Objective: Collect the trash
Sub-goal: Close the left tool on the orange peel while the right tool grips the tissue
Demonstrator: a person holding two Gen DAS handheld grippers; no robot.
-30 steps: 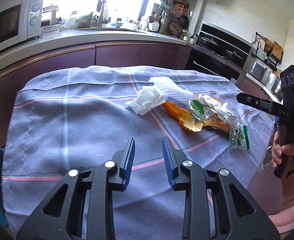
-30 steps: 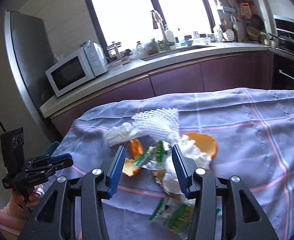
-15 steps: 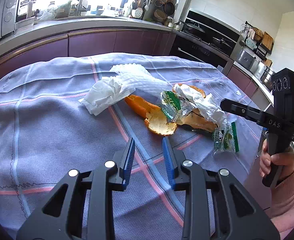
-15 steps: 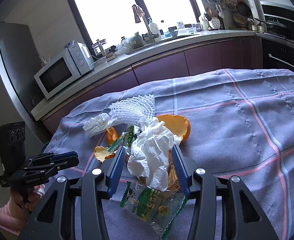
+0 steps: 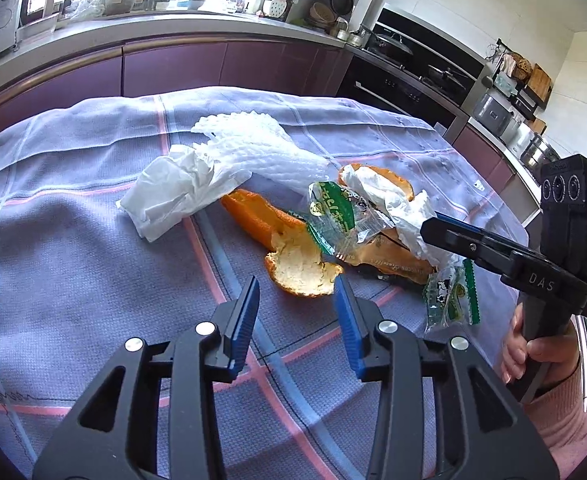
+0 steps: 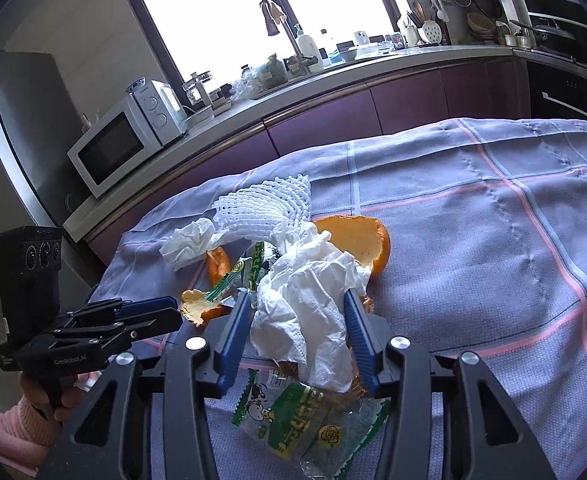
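A heap of trash lies on the lilac checked tablecloth (image 5: 73, 280): a white foam fruit net (image 5: 261, 148), a crumpled tissue (image 5: 173, 188), orange peels (image 5: 297, 268), green snack wrappers (image 5: 333, 212) and a brown wrapper (image 5: 393, 260). My left gripper (image 5: 296, 284) has its jaws opening; its tips flank the near edge of the pale-sided peel without gripping it. My right gripper (image 6: 296, 298) is closing on a second crumpled white tissue (image 6: 305, 304), which fills the gap and touches both pads. A green wrapper (image 6: 305, 416) lies under it. Each view shows the other gripper from the side, right (image 5: 427, 228) and left (image 6: 176, 312).
Purple kitchen cabinets and a counter curve behind the table, with a microwave (image 6: 121, 144) and a tap (image 6: 277, 20). A black oven (image 5: 405, 76) stands at the right. The table's edge drops off just beyond the trash on the right gripper's side. Bare cloth surrounds the heap.
My left gripper has moved in to the orange peel and its jaws have widened. My right gripper has come down over the heap, and the white tissue now sits between its fingers.
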